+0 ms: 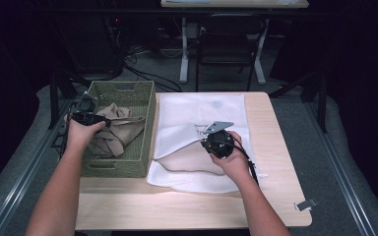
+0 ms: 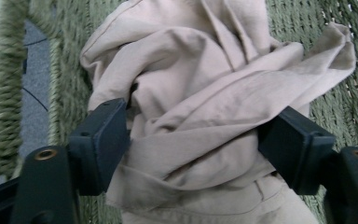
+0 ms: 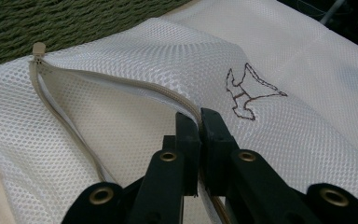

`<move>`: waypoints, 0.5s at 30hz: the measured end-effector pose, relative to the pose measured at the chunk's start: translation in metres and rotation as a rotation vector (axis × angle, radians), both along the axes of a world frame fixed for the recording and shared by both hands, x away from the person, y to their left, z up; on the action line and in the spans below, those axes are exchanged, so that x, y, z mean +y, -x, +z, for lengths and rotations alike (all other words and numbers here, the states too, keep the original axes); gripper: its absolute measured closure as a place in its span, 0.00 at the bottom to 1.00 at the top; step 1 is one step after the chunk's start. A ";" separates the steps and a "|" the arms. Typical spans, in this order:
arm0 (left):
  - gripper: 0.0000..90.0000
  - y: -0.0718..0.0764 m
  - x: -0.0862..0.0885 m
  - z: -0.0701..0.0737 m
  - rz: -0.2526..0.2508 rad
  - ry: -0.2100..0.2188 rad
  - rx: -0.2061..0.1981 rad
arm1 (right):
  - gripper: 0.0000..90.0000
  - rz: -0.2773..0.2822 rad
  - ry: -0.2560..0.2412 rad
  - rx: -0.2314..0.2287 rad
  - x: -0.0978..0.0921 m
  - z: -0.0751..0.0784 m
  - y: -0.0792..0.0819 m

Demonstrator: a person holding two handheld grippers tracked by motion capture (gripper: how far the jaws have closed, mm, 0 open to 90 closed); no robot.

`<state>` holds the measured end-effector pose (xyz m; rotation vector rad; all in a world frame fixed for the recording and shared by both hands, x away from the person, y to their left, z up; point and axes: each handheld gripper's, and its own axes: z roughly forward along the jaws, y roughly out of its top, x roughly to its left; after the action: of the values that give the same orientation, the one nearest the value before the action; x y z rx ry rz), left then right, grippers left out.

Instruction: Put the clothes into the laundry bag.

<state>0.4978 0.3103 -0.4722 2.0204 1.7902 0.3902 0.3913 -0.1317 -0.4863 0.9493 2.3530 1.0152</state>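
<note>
A small brown outline drawing (image 3: 251, 93) marks my white mesh bag (image 1: 197, 142) beside the green basket (image 1: 142, 147). My right gripper (image 3: 199, 122) pinches its zipper edge; my left gripper (image 2: 196, 144) gapes around tan cloth (image 2: 205, 93) inside the basket.

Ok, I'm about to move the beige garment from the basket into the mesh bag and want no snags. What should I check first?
1. Right gripper shut on the zipper edge of the mesh bag: ok.
2. Bag mouth lifted open toward the basket: ok.
3. Beige garment between the left gripper jaws: ok.
4. Left gripper closed on the garment: not ok, jaws stand wide open.
5. Whole garment will lift free of the basket: cannot tell.
6. Bag lies flat on the table: ok.
</note>
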 end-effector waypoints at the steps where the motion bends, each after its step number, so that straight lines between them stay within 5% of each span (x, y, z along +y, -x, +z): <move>1: 0.28 0.000 0.002 -0.001 0.000 0.012 0.000 | 0.97 0.000 -0.001 0.000 0.000 0.000 0.000; 15: 0.27 -0.010 -0.001 -0.016 -0.019 0.079 0.059 | 0.97 0.001 -0.002 0.001 0.000 -0.001 -0.001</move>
<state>0.5080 0.3092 -0.4886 2.0119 1.7907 0.2528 0.3919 -0.1318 -0.4870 0.9505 2.3540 1.0182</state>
